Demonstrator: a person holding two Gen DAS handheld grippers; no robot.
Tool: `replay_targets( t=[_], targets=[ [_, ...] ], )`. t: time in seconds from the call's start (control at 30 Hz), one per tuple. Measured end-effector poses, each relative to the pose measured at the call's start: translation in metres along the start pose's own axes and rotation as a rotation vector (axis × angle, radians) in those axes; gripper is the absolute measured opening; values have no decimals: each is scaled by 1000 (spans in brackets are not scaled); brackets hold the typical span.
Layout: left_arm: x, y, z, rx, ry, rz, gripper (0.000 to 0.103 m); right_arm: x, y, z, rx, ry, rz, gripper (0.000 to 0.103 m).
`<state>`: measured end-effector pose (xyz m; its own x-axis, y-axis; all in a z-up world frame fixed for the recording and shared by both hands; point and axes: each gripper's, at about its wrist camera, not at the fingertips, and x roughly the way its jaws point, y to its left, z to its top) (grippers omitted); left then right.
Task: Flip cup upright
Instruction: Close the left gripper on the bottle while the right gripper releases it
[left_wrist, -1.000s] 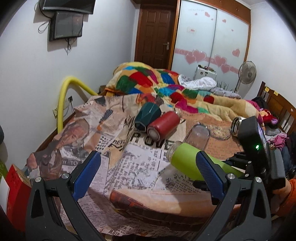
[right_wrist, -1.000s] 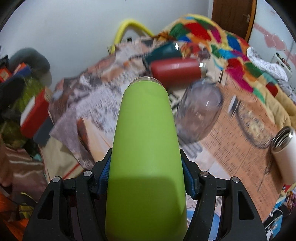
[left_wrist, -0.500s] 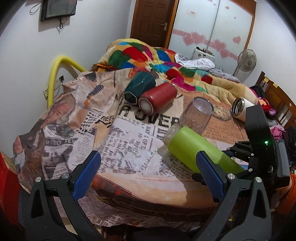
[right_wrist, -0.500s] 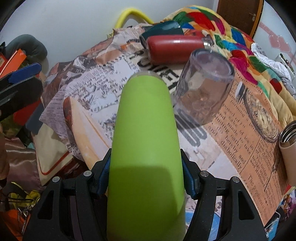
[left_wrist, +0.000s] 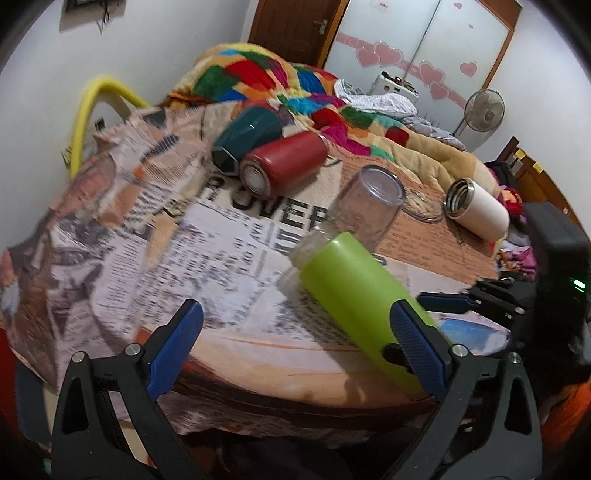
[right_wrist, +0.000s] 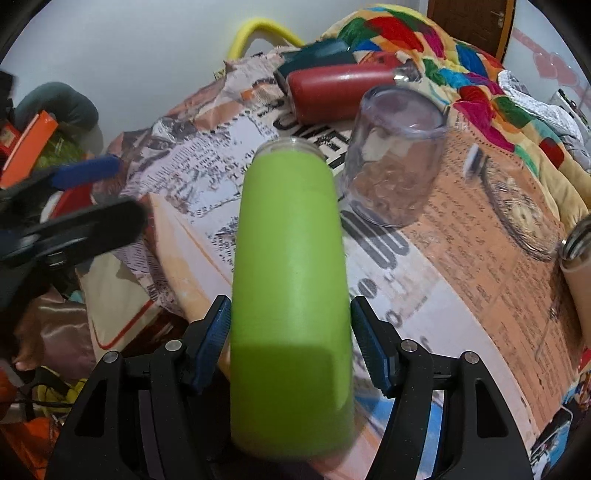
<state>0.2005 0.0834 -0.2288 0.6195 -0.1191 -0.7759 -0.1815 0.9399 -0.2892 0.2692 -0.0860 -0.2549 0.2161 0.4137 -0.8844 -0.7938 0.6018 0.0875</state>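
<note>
Two grippers are at work over a newsprint-patterned cloth (left_wrist: 155, 236). My right gripper (right_wrist: 291, 332) has its blue pads (right_wrist: 216, 332) pressed on either side of the green cup (right_wrist: 291, 258), gripping it near the base; the cup lies tilted, its clear-rimmed mouth pointing away from the camera toward the cloth. In the left wrist view the same cup (left_wrist: 354, 295) slants low over the cloth, mouth toward the middle of the table, whether touching it I cannot tell. My left gripper (left_wrist: 295, 347) stands with jaws wide apart, holding nothing, its right pad just in front of the cup's base.

Beyond the green cup, a clear glass (left_wrist: 369, 206) stands mouth down. A red flask (left_wrist: 284, 166) and a dark teal cup (left_wrist: 247, 140) lie on their sides, touching. A white flask (left_wrist: 476, 210) lies near the far right edge. A patchwork quilt (left_wrist: 280, 81) is heaped behind.

Large black letters on the cloth read "OVER" (left_wrist: 273, 214); the smaller print is blurred beyond reading.
</note>
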Motion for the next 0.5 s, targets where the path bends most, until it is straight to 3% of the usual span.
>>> replay_targets(
  t=[0.23,0.37,0.5],
  targets=[
    [34,-13,1,-89,144,-89,89,-61,-22,-32,115,-122,-107,71],
    [46,-22,2,-113,180,-90,88,-82,-30,-51,169,-180,-213,71],
    [60,-29,5,-137,232,-70,83,-91,-28,-56,188,-217,-253,71]
  ],
)
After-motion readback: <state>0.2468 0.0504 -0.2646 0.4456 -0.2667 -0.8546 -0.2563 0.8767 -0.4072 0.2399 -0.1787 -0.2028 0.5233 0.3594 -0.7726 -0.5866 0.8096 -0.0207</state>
